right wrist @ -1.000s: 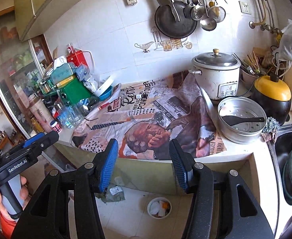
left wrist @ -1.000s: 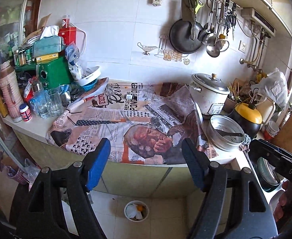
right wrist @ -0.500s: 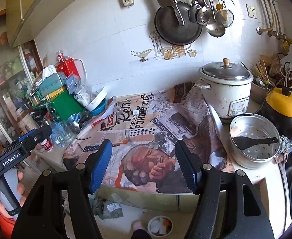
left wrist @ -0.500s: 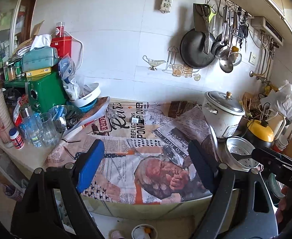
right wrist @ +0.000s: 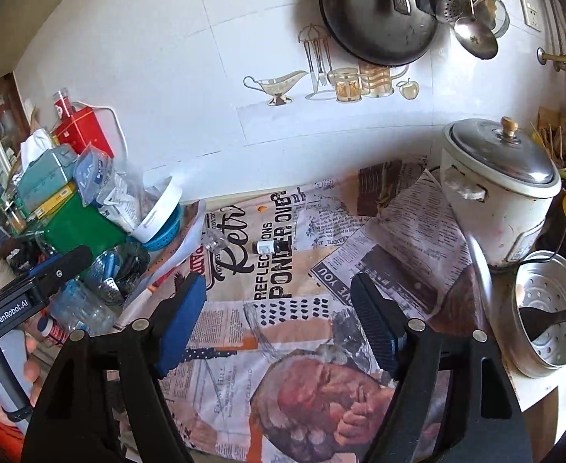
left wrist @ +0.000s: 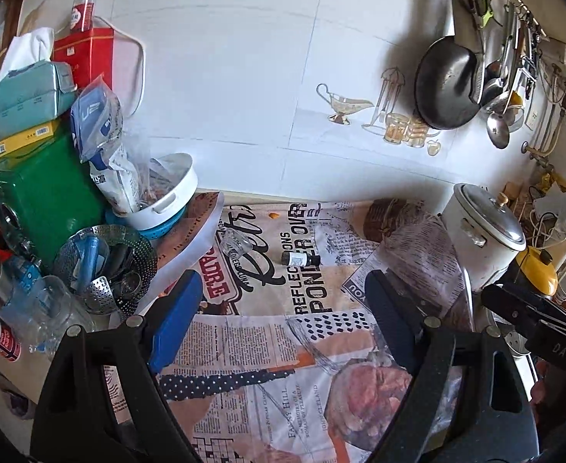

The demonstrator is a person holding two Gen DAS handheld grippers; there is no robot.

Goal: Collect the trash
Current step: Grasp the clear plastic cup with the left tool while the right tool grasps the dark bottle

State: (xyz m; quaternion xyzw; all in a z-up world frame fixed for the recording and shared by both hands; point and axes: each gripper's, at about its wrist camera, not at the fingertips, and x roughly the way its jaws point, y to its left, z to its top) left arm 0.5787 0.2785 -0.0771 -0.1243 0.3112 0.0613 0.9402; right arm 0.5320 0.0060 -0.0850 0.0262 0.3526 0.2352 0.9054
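Newspaper covers the counter. On it lie a small dark vial with a white label, a small clear bottle to its left, and an orange crumb near the wall. My left gripper hovers open over the paper, short of the vial, with nothing between its fingers. My right gripper hangs just short of the vial too; its jaws are opening and hold nothing. The left tool's body shows in the right wrist view, held by a hand.
A white rice cooker and a steel steamer pan with a black spatula stand to the right. Piled at the left are a green box, bags, a white bowl, a strainer and glasses. A wok and ladles hang on the wall.
Both grippers have moved forward over the counter towards the wall, and their jaws stand wider. The floor and the small bin below have dropped out of view.
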